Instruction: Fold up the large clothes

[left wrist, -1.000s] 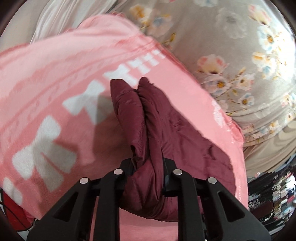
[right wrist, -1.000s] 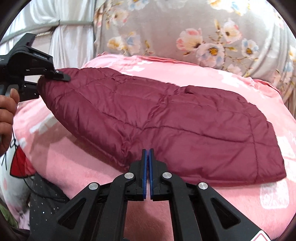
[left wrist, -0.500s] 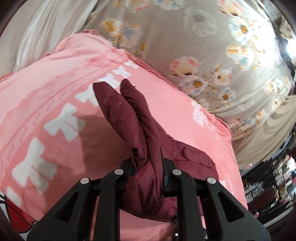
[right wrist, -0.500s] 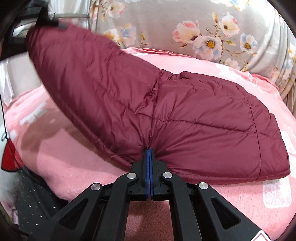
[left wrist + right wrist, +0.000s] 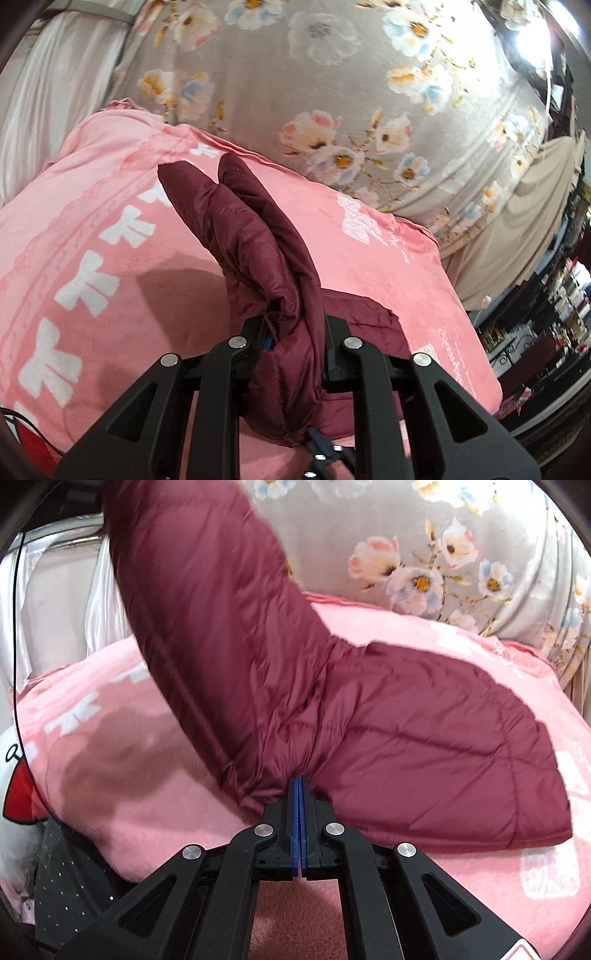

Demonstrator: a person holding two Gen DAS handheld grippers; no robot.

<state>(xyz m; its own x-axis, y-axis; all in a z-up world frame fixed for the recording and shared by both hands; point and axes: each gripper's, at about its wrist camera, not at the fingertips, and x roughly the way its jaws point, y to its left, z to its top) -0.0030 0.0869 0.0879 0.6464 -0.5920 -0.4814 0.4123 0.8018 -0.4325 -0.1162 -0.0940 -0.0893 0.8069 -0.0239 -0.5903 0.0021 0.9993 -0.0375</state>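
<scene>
A maroon quilted jacket (image 5: 424, 738) lies on a pink blanket (image 5: 129, 775). Its left part (image 5: 207, 590) is lifted high and stands up steeply; the right part stays flat on the blanket. My left gripper (image 5: 295, 328) is shut on a bunched fold of the jacket (image 5: 258, 251), held above the blanket. My right gripper (image 5: 299, 794) is shut, its blue pads pressed together on the jacket's near edge at the crease where the lifted part meets the flat part. The left gripper itself is out of sight in the right wrist view.
The pink blanket (image 5: 74, 258) with white bow prints covers a bed. A grey floral sheet (image 5: 332, 92) rises behind it. White fabric (image 5: 55, 609) hangs at the left. Cluttered shelves (image 5: 554, 314) stand off the bed's right side. A dark dotted cloth (image 5: 66, 867) hangs at the near left.
My left gripper has lifted its end of the jacket up and over toward the right. The lifted part went from lying flat to standing steeply. My right gripper stayed clamped on the near edge.
</scene>
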